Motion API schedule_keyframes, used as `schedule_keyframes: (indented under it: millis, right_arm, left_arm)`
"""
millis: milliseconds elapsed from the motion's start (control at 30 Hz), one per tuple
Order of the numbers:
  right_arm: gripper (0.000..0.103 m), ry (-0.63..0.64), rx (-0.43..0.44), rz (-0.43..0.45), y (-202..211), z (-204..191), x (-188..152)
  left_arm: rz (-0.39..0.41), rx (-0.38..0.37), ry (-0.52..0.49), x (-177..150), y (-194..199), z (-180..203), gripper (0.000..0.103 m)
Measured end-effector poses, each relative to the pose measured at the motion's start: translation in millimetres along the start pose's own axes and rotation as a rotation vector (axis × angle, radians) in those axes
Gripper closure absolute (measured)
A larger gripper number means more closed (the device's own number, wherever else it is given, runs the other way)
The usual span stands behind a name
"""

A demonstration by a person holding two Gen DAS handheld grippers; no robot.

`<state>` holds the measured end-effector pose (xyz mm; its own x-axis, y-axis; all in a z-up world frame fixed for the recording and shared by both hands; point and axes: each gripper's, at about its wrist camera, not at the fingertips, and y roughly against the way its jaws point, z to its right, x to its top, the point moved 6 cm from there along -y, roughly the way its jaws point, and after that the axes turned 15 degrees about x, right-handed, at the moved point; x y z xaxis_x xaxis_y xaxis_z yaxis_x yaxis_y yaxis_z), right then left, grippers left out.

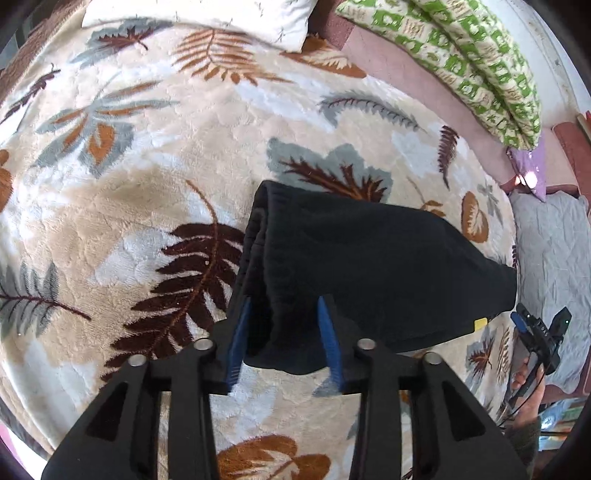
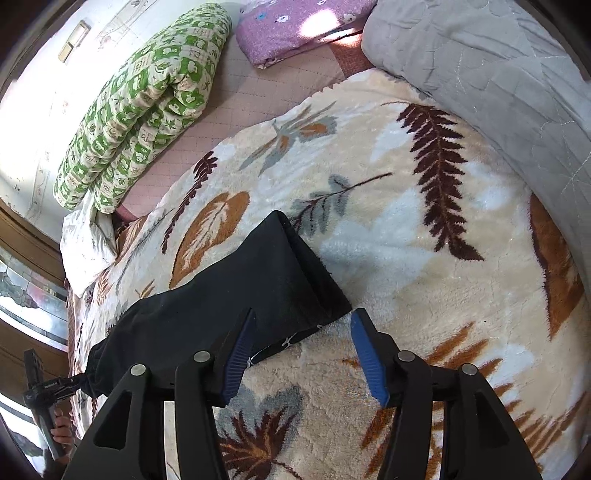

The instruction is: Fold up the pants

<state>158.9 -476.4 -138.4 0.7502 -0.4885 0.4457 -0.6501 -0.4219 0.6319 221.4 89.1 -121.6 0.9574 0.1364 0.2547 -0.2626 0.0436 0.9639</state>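
Note:
The black pants (image 1: 369, 266) lie folded in a thick stack on the leaf-patterned blanket (image 1: 155, 155). My left gripper (image 1: 284, 306) is open, its blue fingers straddling the near left corner of the stack. In the right wrist view the pants (image 2: 236, 295) stretch from centre to lower left. My right gripper (image 2: 303, 317) is open, its fingers either side of the stack's near right corner; whether they touch the cloth I cannot tell. The right gripper also shows at the far right of the left wrist view (image 1: 539, 328), and the left gripper at the lower left of the right wrist view (image 2: 40, 387).
A green-and-cream rolled quilt (image 2: 147, 99) lies by the wall. A purple folded cloth (image 2: 295, 26) and a grey quilt (image 2: 498, 74) sit at the bed's far side. A white pillow (image 1: 207, 14) lies at the blanket's far edge.

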Motion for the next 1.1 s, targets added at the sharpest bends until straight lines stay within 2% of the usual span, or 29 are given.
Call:
schedule_keyframes:
  millis: [100,267,300,333,400,500,600,767,833,900,967,1067,1100]
  right_arm:
    - [0.046,0.003,-0.015,-0.016,-6.8,-0.3,1.6]
    - [0.046,0.01,-0.05,-0.011,-18.9,1.4,7.9]
    - [0.051,0.011,-0.041,-0.014,-21.7,-0.3,8.8]
    - [0.063,0.017,-0.043,-0.021,-23.6,-1.3,8.9]
    - [0.083,0.041,-0.063,-0.065,-29.3,-5.0,5.8]
    - [0.092,0.087,-0.091,-0.068,-24.7,-10.5,6.9]
    - [0.093,0.105,-0.09,-0.03,-12.0,-11.8,14.9]
    - [0.093,0.071,-0.132,-0.071,-18.0,7.7,10.2]
    - [0.091,0.052,-0.116,-0.062,-20.2,11.2,8.0]
    - [0.081,0.036,-0.12,-0.069,-20.0,11.7,6.9]
    - [0.079,0.026,-0.097,-0.07,-14.5,9.3,7.6]
    - [0.075,0.042,-0.063,-0.023,10.8,3.1,16.2]
    - [0.07,0.046,-0.057,-0.001,21.4,2.4,20.6]
  left_arm:
    - [-0.018,-0.012,-0.005,-2.8,-7.5,6.6,0.066]
    - [0.007,-0.025,0.003,-3.5,-4.3,17.2,0.067]
    - [0.011,-0.019,-0.003,-4.4,-3.5,18.9,0.067]
    - [0.015,-0.011,-0.006,-5.1,-3.3,19.9,0.069]
    - [0.023,0.032,-0.021,-6.5,-3.6,22.1,0.089]
    - [0.031,0.098,-0.029,-7.5,-4.5,19.6,0.093]
    - [0.046,0.15,-0.038,-8.9,-7.6,13.6,0.094]
    - [0.073,0.217,-0.091,-15.4,-10.8,17.3,0.094]
    - [0.063,0.208,-0.076,-14.1,-8.1,17.3,0.093]
    - [0.03,0.165,-0.037,-13.0,-2.7,13.6,0.092]
    - [0.014,0.118,-0.002,-15.2,8.2,7.9,0.09]
    - [0.028,0.105,0.031,-22.7,28.5,4.3,0.088]
    - [0.041,0.098,0.034,-27.6,38.8,8.3,0.088]
